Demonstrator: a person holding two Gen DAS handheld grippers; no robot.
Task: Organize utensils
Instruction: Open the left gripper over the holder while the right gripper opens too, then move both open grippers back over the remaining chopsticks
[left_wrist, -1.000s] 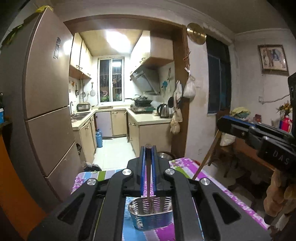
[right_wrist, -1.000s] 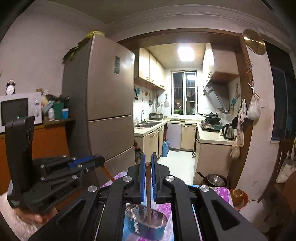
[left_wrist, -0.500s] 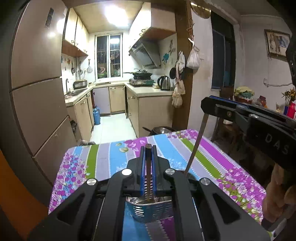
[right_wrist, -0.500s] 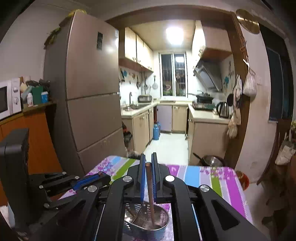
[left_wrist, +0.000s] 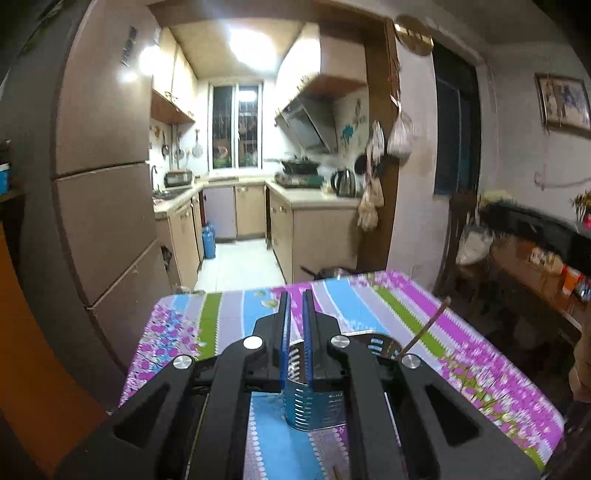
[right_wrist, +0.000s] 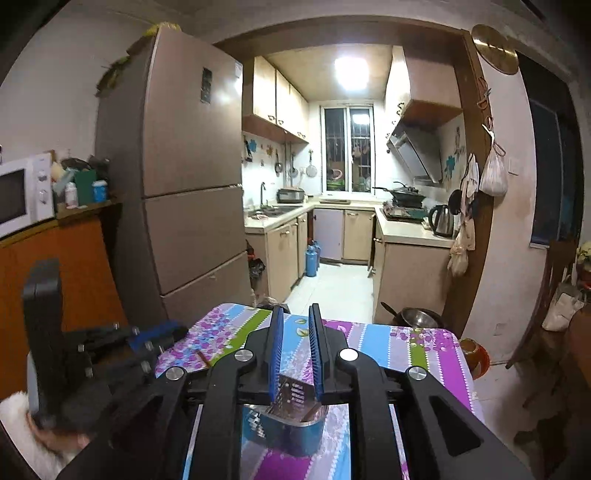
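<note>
Tablecloth in bright stripes and purple flowers, carrying a perforated metal holder near the edge closest to both cameras. Standing upright there, just below and beyond the tips of both tools.

Hovering over the holder from the left wrist view: left gripper, pointing slightly downward toward the far end of the table. Holding its blue pads all but together, with only a narrow slit between them. Showing nothing in that slit except the slotted wall of the holder behind it.

Leaning out of the holder toward the right of that view: a thin brown chopstick, sticking up past the rim, touching neither tool.

Hanging over the same holder from the right wrist view: right gripper, with its jaws opening and nothing between the pads. Looking down through the gap onto the holder's rim and a brown stick end resting inside.

Poking out just beside the left gripper's tips in the right wrist view: another short brown stick end. Not possible telling whether that one is being gripped or simply leaning.
</note>
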